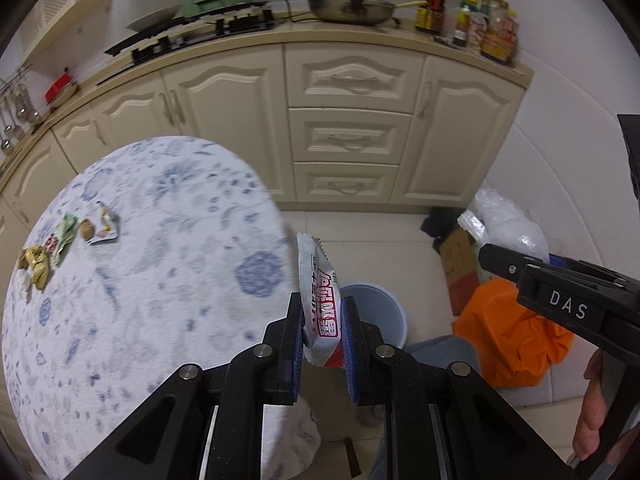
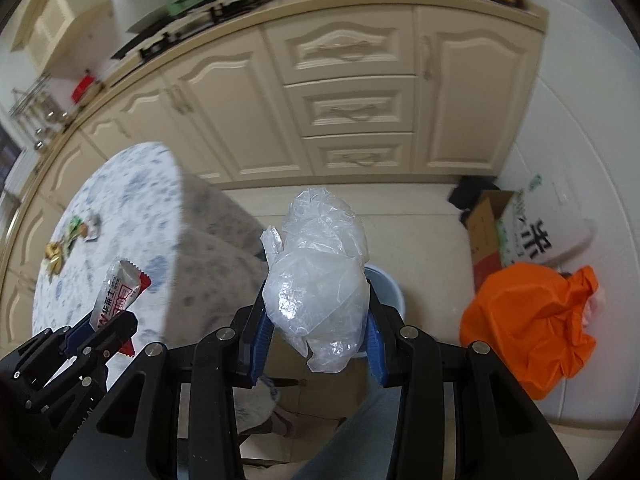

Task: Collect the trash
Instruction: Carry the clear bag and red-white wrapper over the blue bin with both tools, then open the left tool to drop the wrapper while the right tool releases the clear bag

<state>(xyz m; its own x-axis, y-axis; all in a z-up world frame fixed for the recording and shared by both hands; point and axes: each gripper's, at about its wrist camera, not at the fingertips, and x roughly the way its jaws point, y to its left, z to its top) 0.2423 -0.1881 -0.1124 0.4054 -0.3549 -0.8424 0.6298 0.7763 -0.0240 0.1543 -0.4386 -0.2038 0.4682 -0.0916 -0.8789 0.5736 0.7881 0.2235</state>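
left gripper clamps a white-red snack wrapper; right gripper, marked "das", clamps a clear plastic bag.

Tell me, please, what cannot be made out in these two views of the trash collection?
- Bin: in the left wrist view the wrapper in the left claw covers part of it; in the right wrist view the plastic bag in the right claw hides most of it, so its contents are unseen.
- Scraps on the table: too small to identify.
- Bottle labels: blurred.
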